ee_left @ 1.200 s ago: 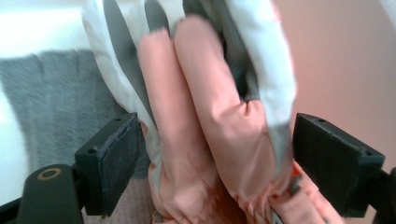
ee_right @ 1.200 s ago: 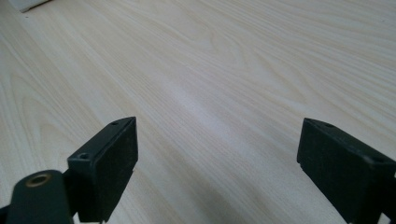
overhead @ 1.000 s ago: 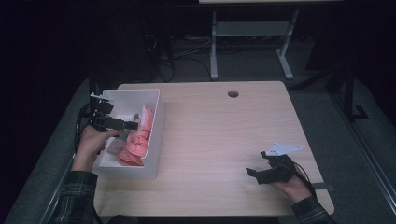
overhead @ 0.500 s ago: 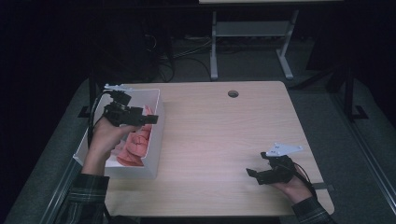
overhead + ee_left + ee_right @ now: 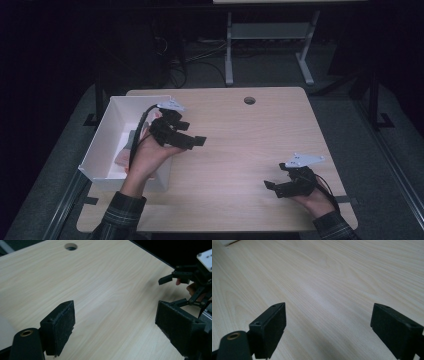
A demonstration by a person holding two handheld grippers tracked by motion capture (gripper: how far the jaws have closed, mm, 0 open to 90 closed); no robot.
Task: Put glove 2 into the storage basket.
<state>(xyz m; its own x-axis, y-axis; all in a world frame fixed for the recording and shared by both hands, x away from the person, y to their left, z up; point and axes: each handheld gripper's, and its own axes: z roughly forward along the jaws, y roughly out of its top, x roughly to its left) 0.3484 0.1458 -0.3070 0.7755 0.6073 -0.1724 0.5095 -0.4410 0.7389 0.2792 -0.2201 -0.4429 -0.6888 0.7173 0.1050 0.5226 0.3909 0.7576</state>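
Note:
My left gripper point(image 5: 192, 134) hovers over the wooden table point(image 5: 240, 140), just right of a white box point(image 5: 107, 125), and points toward the middle. In the left gripper view its jaws stand wide apart around my left gripper's midpoint point(image 5: 115, 320), with bare wood between them. A little pink material point(image 5: 122, 159) shows inside the box behind the hand. My right gripper point(image 5: 275, 177) rests low near the table's front right corner, open and empty. In the right gripper view my right gripper point(image 5: 328, 322) frames plain tabletop. The right gripper point(image 5: 172, 278) also appears far off in the left gripper view.
A round cable hole point(image 5: 249, 100) sits near the table's far edge and also shows as the hole point(image 5: 70, 246) in the left gripper view. A corner of the white box point(image 5: 229, 242) peeks in at the right gripper view's top left. Dark floor and a desk frame point(image 5: 270, 45) lie beyond.
My left gripper has come out of the white box and travelled right, slightly higher, over the open table. The right gripper has stayed where it was.

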